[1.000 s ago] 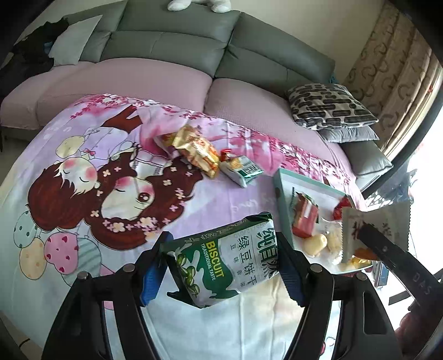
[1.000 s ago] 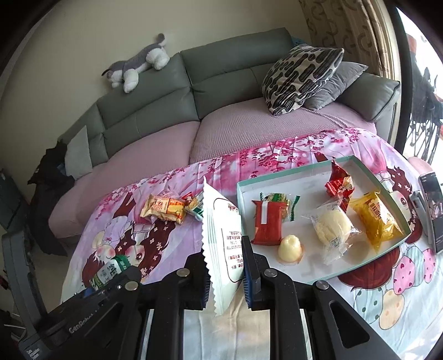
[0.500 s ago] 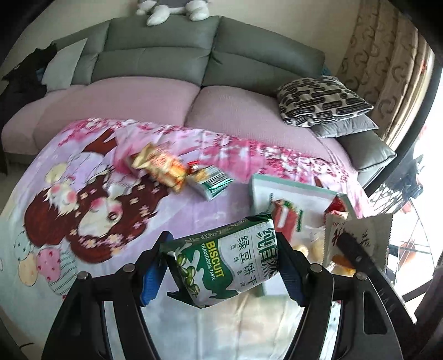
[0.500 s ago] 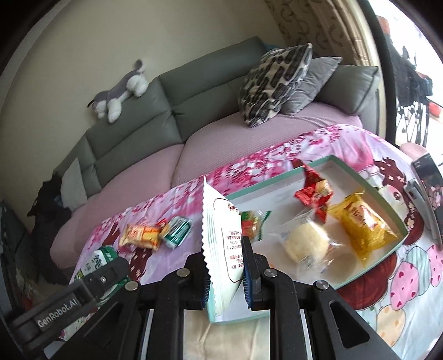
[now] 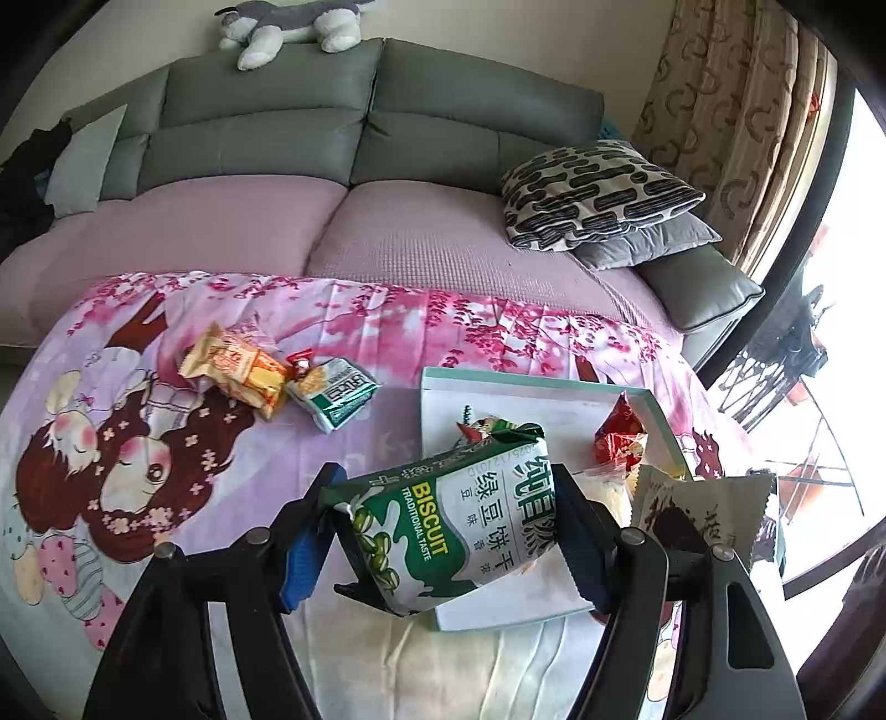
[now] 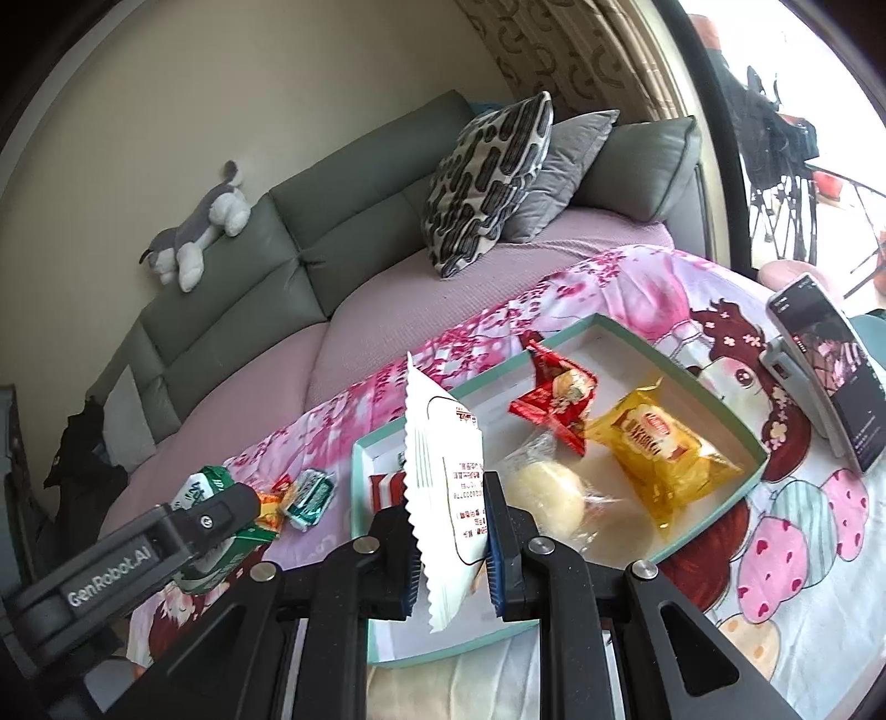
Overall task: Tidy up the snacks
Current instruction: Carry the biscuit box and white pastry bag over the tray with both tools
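**Two grippers holding snack packets over a tray on a cartoon-print cloth**

At far left, the worktop [image 5: 343, 443] is covered by a pink cloth printed with a cartoon girl. On it lie an orange snack packet [image 5: 235, 368] and, touching its right end, a small green-and-white packet [image 5: 340, 390], with a tiny red wrapper between them.

In the middle foreground, the left gripper [image 5: 443, 531] is clamped on a green biscuit bag [image 5: 459, 526], its blue pads pressing both sides. The bag hangs above the near left corner of a shallow white tray with a teal rim [image 5: 531, 382].

To the right, the right gripper [image 6: 449, 531] is squeezed tight on a thin white packet with zigzag edges [image 6: 443, 482], held upright on edge over the near end of the same tray.

Inside the tray lie a red wrapper [image 6: 554, 399], a pale round bun in clear plastic [image 6: 545, 495] and a yellow packet [image 6: 659, 443]. A red-and-white packet sits partly hidden behind the white one.

Far right, a phone [image 6: 830, 354] stands propped on the cloth beside the tray. Behind everything runs a grey-green sofa [image 5: 277, 122] with a patterned cushion [image 5: 592, 194] and a plush dog [image 5: 288, 22] on its backrest.
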The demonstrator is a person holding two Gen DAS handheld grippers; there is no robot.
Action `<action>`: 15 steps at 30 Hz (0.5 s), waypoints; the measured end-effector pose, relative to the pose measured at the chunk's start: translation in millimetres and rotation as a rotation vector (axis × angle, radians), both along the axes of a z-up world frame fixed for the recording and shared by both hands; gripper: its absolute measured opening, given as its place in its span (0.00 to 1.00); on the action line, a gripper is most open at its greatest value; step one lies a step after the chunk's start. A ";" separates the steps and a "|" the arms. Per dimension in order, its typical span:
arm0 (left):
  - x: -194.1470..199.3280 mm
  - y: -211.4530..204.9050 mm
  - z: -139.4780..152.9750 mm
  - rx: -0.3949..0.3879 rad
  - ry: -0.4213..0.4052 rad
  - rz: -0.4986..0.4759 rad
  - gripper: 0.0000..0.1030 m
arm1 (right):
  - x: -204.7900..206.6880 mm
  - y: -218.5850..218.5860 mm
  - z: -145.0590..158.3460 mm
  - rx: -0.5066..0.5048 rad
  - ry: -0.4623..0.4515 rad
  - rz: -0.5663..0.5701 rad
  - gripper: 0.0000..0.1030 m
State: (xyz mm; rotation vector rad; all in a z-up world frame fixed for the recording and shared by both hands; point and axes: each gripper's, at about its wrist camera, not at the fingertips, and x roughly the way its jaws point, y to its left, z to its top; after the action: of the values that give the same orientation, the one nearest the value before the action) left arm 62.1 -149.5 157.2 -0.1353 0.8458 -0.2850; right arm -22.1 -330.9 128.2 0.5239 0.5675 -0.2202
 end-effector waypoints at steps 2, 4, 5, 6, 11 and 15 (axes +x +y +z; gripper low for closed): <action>4.3 -4.8 -4.1 -0.001 0.001 -0.013 0.72 | 2.7 -3.3 -0.8 -0.005 0.012 -0.007 0.20; 10.4 -9.7 -9.9 -0.003 0.004 -0.024 0.72 | 9.1 -9.6 1.1 -0.021 0.029 -0.013 0.20; 14.4 -11.9 -13.8 -0.010 0.009 -0.028 0.72 | 12.2 -12.2 2.8 -0.031 0.031 -0.018 0.20; 18.5 -14.0 -17.9 -0.018 0.015 -0.028 0.72 | 16.8 -16.5 6.0 -0.045 0.034 -0.025 0.20; 44.4 -24.5 -33.9 -0.067 0.054 -0.030 0.72 | 46.5 -39.5 25.1 -0.072 0.030 -0.082 0.20; 64.4 -37.7 -32.9 -0.067 0.039 -0.049 0.72 | 68.3 -48.9 31.6 -0.057 0.007 -0.121 0.20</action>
State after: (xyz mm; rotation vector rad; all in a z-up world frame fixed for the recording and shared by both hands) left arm 126.4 -187.3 124.3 -0.1830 0.8795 -0.3575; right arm 46.1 -379.7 159.9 0.5029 0.5359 -0.3520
